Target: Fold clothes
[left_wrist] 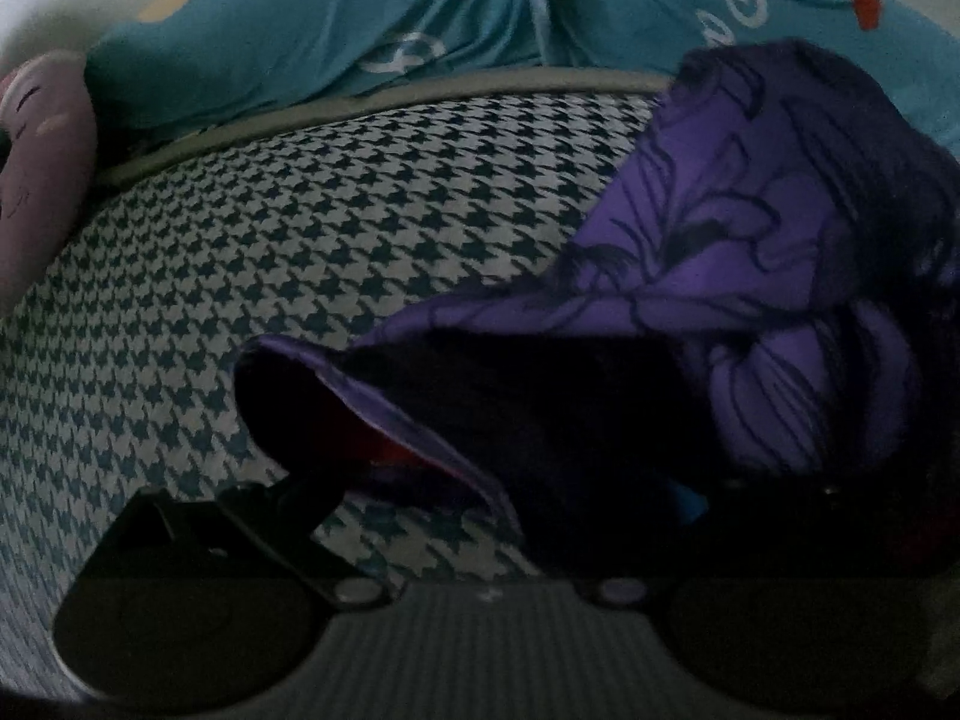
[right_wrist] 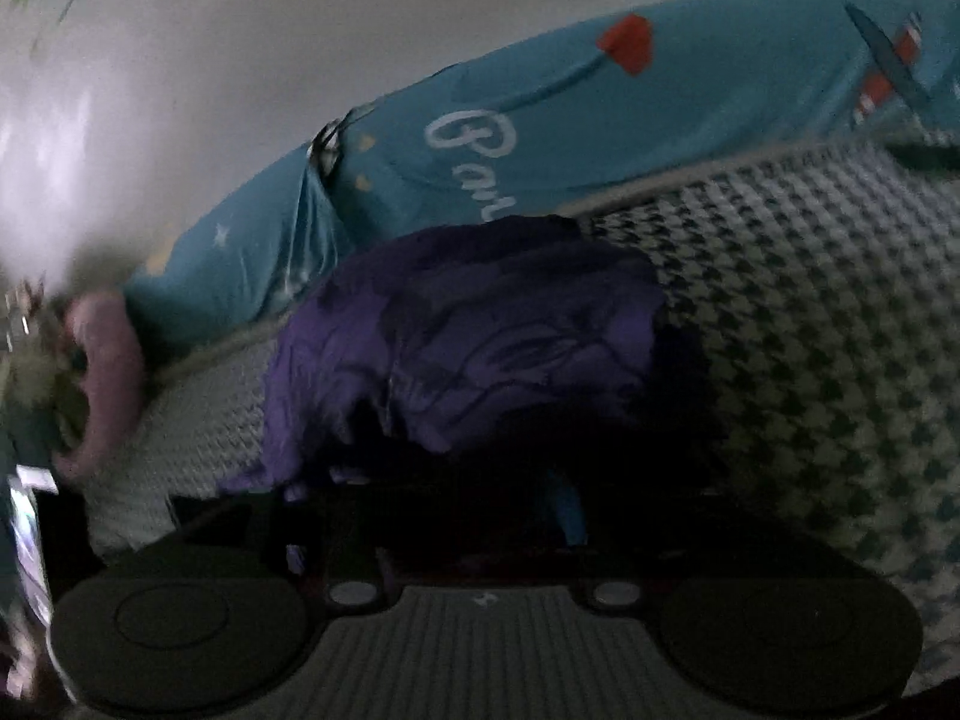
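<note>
A purple garment (left_wrist: 738,252) with dark line drawings lies bunched on the houndstooth bed cover (left_wrist: 288,252). In the left wrist view one edge of it drapes across my left gripper (left_wrist: 480,414). The left finger (left_wrist: 282,414) stands far out to the side, and cloth hides the right one. The jaws look wide apart, with fabric lying loose between them. In the right wrist view the same garment (right_wrist: 480,336) sits heaped just ahead of my right gripper (right_wrist: 474,486). Its fingers are lost in shadow and seem spread, gripping nothing that I can see.
Teal bedding (left_wrist: 336,42) with stars and white script runs along the far edge of the bed, and the right wrist view shows the same teal bedding (right_wrist: 540,126). A pink plush (left_wrist: 36,180) lies at the left. Bare houndstooth cover (right_wrist: 828,312) stretches right of the garment. A pale wall stands behind.
</note>
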